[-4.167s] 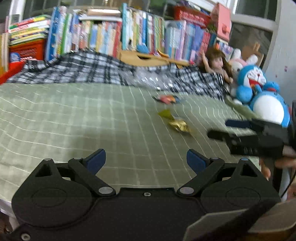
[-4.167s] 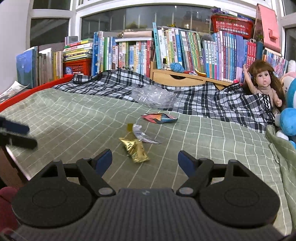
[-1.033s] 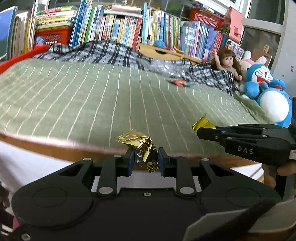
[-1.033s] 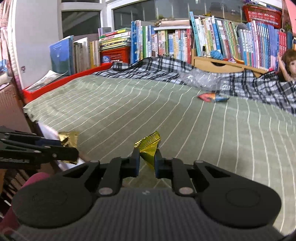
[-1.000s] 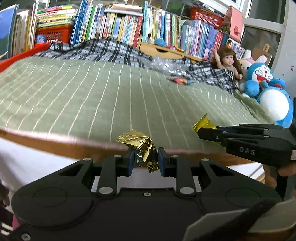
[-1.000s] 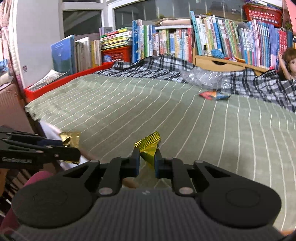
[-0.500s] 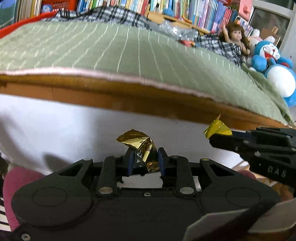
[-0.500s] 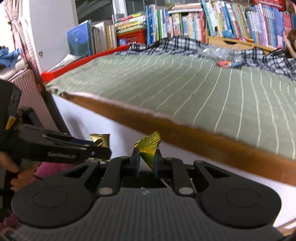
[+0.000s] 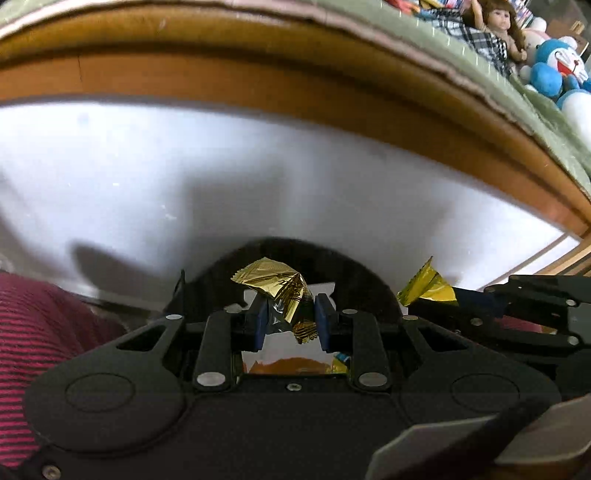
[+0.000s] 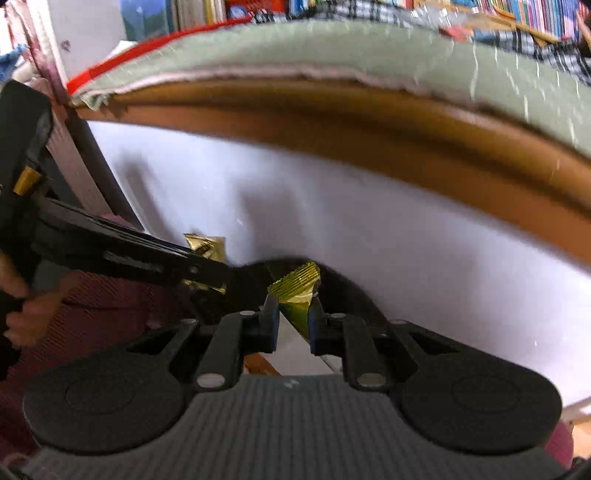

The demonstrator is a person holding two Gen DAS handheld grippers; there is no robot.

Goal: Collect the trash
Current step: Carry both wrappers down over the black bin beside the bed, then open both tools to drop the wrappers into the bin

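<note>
My left gripper [image 9: 290,317] is shut on a crumpled gold wrapper [image 9: 277,286] that sticks up from between its blue pads. My right gripper [image 10: 293,317] is shut on a small yellow-green foil wrapper [image 10: 297,291]. In the left wrist view the right gripper [image 9: 456,301] comes in from the right with its foil wrapper [image 9: 424,290]. In the right wrist view the left gripper [image 10: 216,277] reaches in from the left with the gold wrapper [image 10: 205,245]. Both hang side by side just over the black round rim [image 9: 354,264] of a container, with white and orange contents showing below the fingers.
The bed's wooden side rail [image 9: 295,85] and white panel [image 9: 184,177] fill the view ahead. The green striped cover [image 10: 332,48], a doll [image 9: 498,18] and blue plush toys [image 9: 554,70] lie above. Red striped clothing [image 9: 37,325] and a hand [image 10: 22,310] are at the left.
Both grippers have sunk from the bed's surface to below its wooden edge and tilted downward, each still holding its wrapper. The black rim has come into view under them.
</note>
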